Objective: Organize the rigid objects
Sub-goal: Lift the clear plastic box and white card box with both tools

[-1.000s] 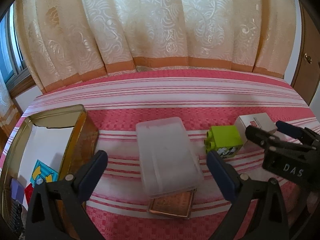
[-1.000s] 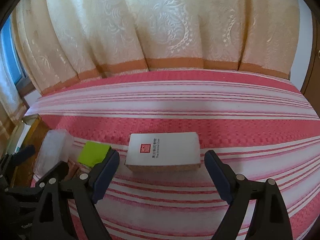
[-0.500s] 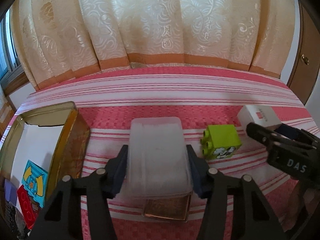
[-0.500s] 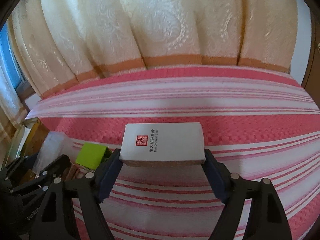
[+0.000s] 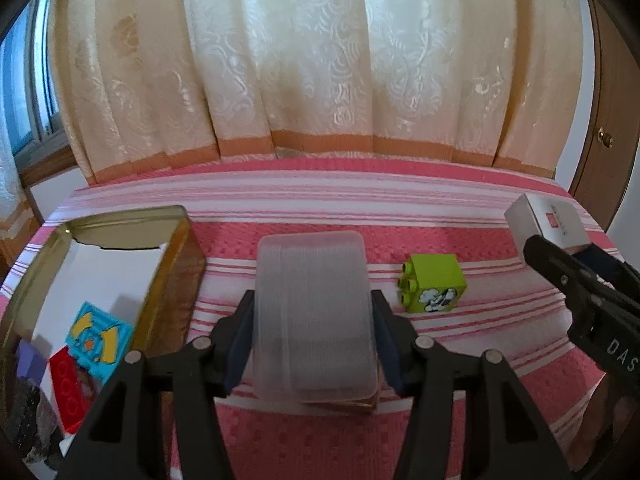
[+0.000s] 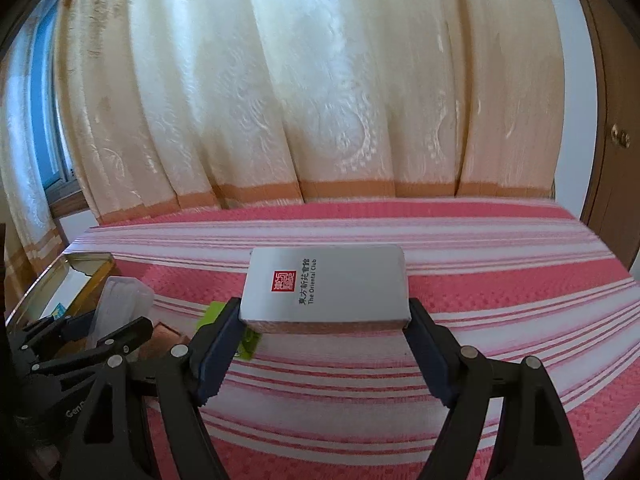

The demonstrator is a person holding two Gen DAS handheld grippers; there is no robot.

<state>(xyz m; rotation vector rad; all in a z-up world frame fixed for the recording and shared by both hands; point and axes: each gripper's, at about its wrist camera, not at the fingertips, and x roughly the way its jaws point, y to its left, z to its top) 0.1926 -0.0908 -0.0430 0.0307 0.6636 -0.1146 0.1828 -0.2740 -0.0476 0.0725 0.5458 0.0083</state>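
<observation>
My left gripper (image 5: 314, 336) is shut on a frosted clear plastic box (image 5: 314, 312), lifted a little off the pink striped cloth. Under its near end lies a flat copper-coloured tin (image 5: 352, 405). My right gripper (image 6: 324, 344) is shut on a white card box (image 6: 326, 286) with a red seal and black lettering, raised above the cloth. The same white box (image 5: 544, 220) shows at the right edge of the left wrist view, held by the right gripper. A lime green toy brick (image 5: 434, 284) lies on the cloth between the two.
An open gold tin (image 5: 176, 256) stands at the left, holding a blue picture block (image 5: 98, 334), a red brick (image 5: 66, 392) and other small pieces. Cream curtains hang behind the bed. A wooden door (image 6: 612, 128) is at the right.
Both grippers closed from open, the left onto the clear plastic box, the right onto the white card box. Both boxes have since risen slightly off the cloth.
</observation>
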